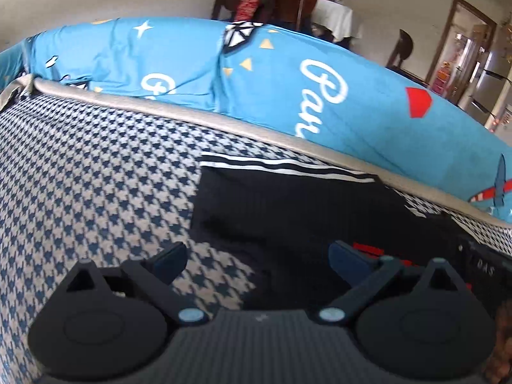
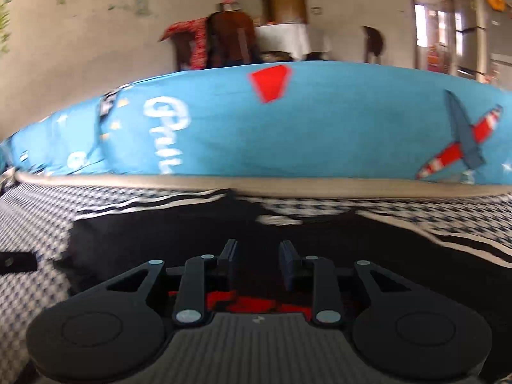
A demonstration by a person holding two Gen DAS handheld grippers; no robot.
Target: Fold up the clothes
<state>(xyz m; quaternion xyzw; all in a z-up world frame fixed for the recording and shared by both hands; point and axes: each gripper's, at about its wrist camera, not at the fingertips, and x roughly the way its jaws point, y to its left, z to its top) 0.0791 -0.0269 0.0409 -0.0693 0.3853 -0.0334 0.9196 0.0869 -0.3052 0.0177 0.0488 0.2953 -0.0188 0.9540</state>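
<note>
The black garment lies flat on the houndstooth-patterned surface, which looks like a bed or sofa seat; we cannot tell which. White stripes run along the garment's far edge. A red printed patch shows on the cloth directly under the right gripper. Behind the garment, a pale piped border edges the surface, and a blue printed quilt lies beyond it.

**Gripper state**
- Left gripper: jaws spread wide, grasping nothing. It hangs over the garment's left edge, one finger above the houndstooth, the other above the black cloth.
- Right gripper: jaws brought close but with a clear gap. We see no cloth between them; it hangs low over the middle of the garment.

**Handling properties (our judgement)**
- The garment is soft and limp; it will drape and sag from any single hold.
- It is light, and not fragile.
- The knit looks matte, so slip in the jaws should be low, but a pinch may catch one layer only.

**Where to take hold**
- Grasp at an edge or corner, where the cloth can be lifted off the surface.
- The striped edge reads clearly against the black and serves as an alignment reference.
- Two holds set apart along one edge keep it straight.

**Containers**
- No basket, box or drawer is in view.
</note>
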